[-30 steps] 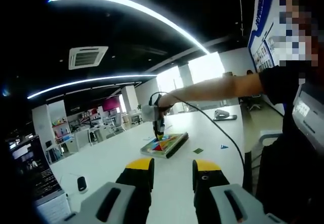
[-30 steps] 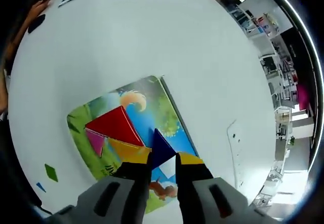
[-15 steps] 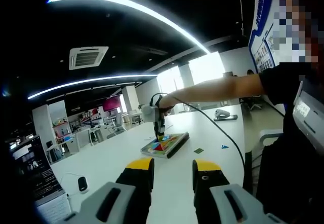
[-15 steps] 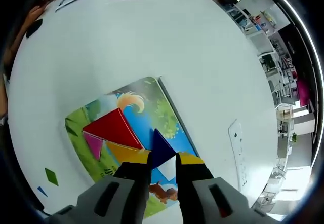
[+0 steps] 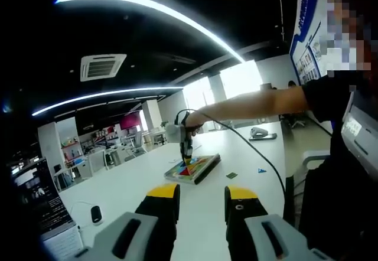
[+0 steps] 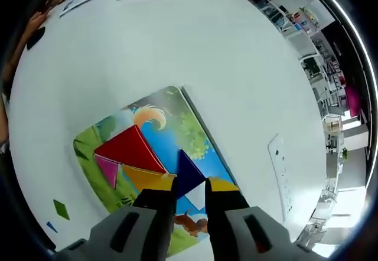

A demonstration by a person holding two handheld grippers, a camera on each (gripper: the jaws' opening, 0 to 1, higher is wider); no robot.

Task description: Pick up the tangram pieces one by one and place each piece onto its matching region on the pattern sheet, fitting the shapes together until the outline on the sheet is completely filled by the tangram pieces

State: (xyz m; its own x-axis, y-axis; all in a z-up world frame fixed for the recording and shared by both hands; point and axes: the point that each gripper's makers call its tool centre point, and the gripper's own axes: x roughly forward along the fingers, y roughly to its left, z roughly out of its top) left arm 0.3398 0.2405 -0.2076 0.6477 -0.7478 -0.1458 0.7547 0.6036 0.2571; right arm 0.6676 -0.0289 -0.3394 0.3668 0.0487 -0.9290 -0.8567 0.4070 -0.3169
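**Blue triangle gripped above the pattern sheet**

Right hand-held gripper [image 6: 190, 191] clenched on a dark blue triangle [image 6: 187, 173], poised over the pattern sheet [image 6: 195, 131] on the white desk [image 6: 195, 42]. Red triangle [image 6: 129, 150], pink triangle [image 6: 108, 170] and yellow piece [image 6: 146, 178] already lying on the sheet, edges touching, just beside the blue one. Small green piece [image 6: 61, 209] and tiny blue piece [image 6: 51, 227] loose on the desk, well apart from the sheet. Left hand-held gripper [image 5: 201, 199] released, jaws parted, holding nothing, well back from the sheet.
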